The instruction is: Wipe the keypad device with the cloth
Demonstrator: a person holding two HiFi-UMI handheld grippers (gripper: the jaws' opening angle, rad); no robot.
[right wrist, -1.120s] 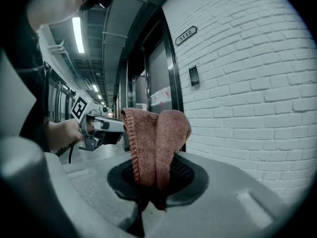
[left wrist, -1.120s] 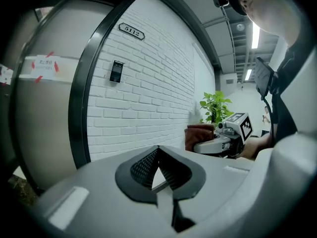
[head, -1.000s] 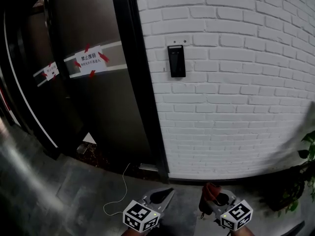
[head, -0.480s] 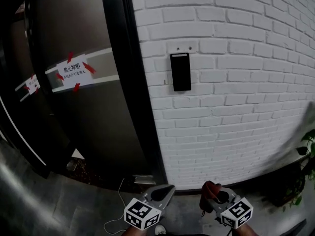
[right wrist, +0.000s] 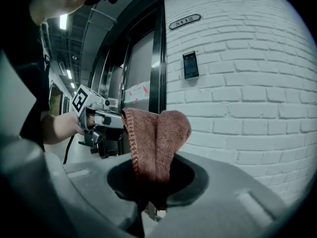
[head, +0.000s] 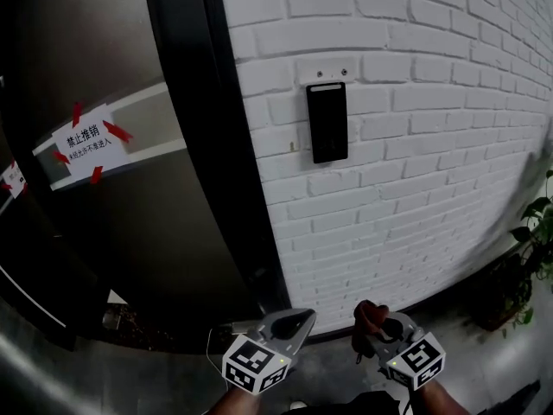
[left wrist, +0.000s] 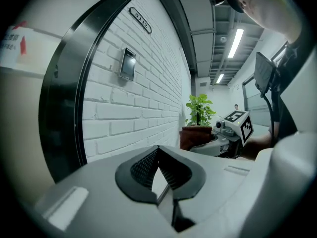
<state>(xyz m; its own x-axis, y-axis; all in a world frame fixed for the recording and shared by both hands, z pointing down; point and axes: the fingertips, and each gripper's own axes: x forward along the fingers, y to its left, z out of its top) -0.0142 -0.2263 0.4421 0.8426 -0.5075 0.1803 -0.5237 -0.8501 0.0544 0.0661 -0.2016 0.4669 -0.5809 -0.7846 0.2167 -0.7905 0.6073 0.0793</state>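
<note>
Rust-brown knitted cloth (right wrist: 156,143) — folded double and pinched at its lower end by the right gripper (right wrist: 153,185), whose jaws are clamped on it. The free fold stands up beyond the tips, probably so that soft fabric rather than hard jaw meets the surface.

Keypad device (head: 328,122): a black upright panel fixed to the white brick wall (head: 423,171), just right of the dark door frame (head: 203,145). It sits high above both grippers and well apart from them, with nothing touching it. No wiping contact has been made yet.

Left gripper (head: 289,322): jaws drawn together at the tips with nothing between them. It is held low beside the right one. It appears to be idle, since the panel is wall-mounted and needs no steadying.

Both grippers are carried low and pointed toward the wall — a carrying posture, by the look of it, not a working one.

Other items: a paper notice (head: 84,141) taped to the door with red strips, and a potted plant (left wrist: 199,110) by the wall to the right.

Next requirement, as judged: raise the right gripper so that the cloth's folded face lies flat on the panel.
</note>
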